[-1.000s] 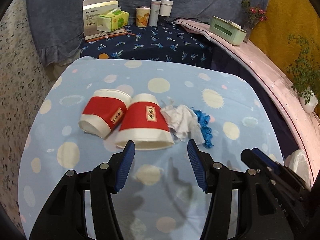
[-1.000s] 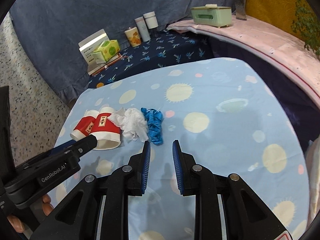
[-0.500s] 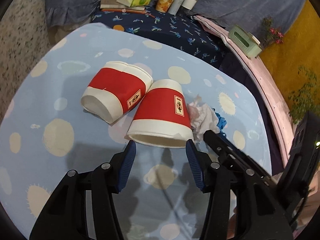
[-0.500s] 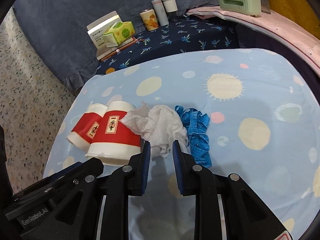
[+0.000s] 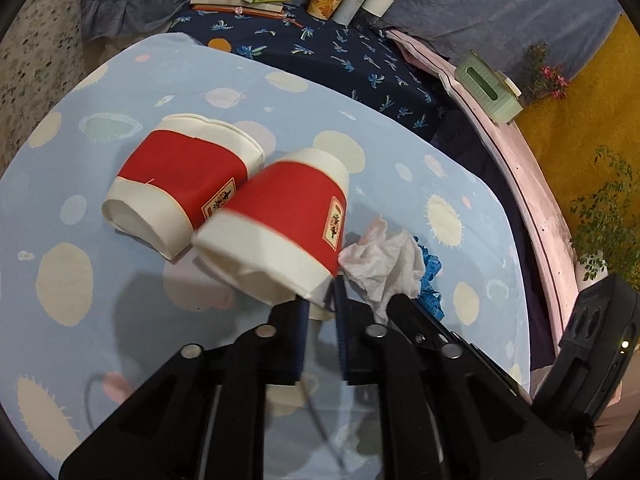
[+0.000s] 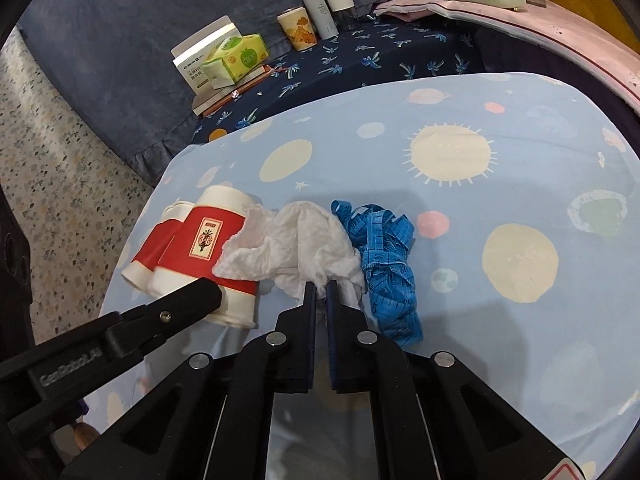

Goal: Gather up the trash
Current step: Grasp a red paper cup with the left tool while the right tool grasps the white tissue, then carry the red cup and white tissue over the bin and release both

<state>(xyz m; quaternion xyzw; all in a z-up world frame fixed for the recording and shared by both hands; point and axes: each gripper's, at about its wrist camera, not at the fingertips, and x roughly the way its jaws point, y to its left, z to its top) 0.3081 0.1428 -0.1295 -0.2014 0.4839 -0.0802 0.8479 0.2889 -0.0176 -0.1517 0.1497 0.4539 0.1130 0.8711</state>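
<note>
Scene: we work over a blue cloth (image 6: pixel 460 240) printed with suns and planets, trash bunched near its left side.
Left gripper (image 5: pixel 320 312): we pinch the rim of the near cup (image 5: pixel 280 232), jaws closed on its wall; the rim buckles.
Right gripper (image 6: pixel 319 292): our jaws are closed on the near edge of the tissue (image 6: pixel 296 244).
Second cup (image 5: pixel 180 184): lies on its side, touching the near cup, on the side away from the tissue.
Tape (image 6: pixel 384 256): blue, tangled, touching the tissue's far side.
Handling: we judge cups light and crushable, best held at the rim; tissue soft, limp, grabbable anywhere.
</note>
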